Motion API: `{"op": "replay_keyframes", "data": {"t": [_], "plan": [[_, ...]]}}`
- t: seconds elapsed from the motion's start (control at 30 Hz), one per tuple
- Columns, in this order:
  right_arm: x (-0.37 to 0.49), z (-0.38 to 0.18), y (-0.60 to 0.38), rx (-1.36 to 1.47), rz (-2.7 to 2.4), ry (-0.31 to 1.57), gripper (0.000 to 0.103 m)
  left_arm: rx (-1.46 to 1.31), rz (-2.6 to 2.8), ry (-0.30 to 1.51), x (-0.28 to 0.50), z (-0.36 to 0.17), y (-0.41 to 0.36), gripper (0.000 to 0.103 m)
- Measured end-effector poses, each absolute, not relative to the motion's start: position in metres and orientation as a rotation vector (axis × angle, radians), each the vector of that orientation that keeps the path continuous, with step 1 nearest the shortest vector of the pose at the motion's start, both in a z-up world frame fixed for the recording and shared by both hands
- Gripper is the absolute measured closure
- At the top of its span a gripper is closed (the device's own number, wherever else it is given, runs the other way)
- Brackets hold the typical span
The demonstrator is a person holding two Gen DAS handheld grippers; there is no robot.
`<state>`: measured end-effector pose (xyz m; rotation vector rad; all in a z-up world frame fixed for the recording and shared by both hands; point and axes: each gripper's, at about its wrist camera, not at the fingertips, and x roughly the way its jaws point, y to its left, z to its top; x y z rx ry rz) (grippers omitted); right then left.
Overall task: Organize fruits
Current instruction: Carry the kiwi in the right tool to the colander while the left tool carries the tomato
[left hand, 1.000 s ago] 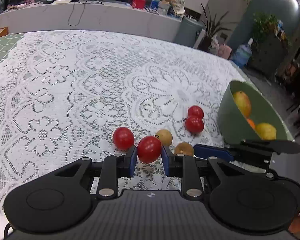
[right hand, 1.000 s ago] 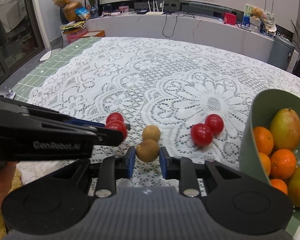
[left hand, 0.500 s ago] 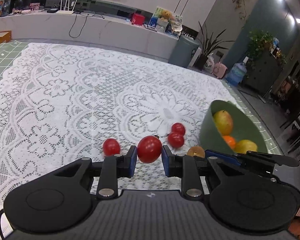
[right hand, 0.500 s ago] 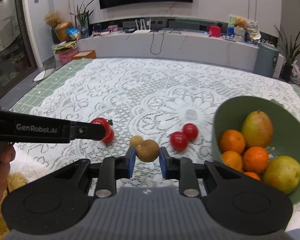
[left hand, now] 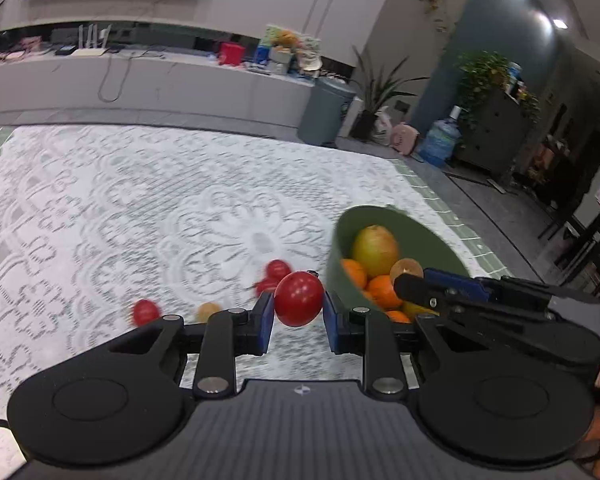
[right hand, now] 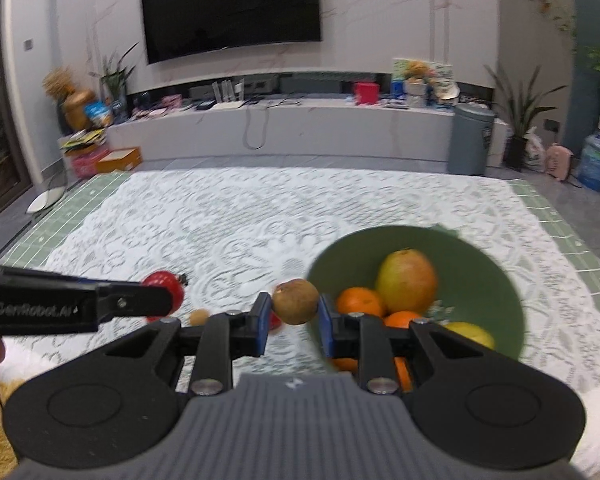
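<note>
The left gripper point(left hand: 298, 322) jaws clamp a red tomato point(left hand: 299, 298); the right gripper point(right hand: 293, 322) jaws clamp a brown fruit point(right hand: 295, 301), with the green bowl point(right hand: 496, 276) just right of them.

white lace tablecloth point(right hand: 340, 208), openwork and matt, covers the desk. left tongs point(left hand: 298, 322) and right tongs point(right hand: 291, 322) are matt black plastic with blue pads and shiny metal screws. glossy smooth tomato point(left hand: 299, 298); dull rough brown fruit point(right hand: 295, 301); smooth matt green bowl point(right hand: 496, 280).
</note>
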<state>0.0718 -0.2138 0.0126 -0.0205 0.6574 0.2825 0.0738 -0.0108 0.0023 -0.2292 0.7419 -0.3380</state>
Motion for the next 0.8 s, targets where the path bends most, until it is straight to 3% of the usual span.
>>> {"op": "replay_keyframes", "data": {"t": [0.3, 0.8], "plan": [[0.075, 0.023, -0.263, -0.017, 0.157, 0.636, 0.081, -0.156, -0.418, 0.719, 0.083, 0.017, -0.059, 0.074], [0.106, -0.005, -0.299, 0.139, 0.102, 0.784, 0.081, -0.035, -0.475, 0.818, 0.124, -0.005, -0.112, 0.074]]}}
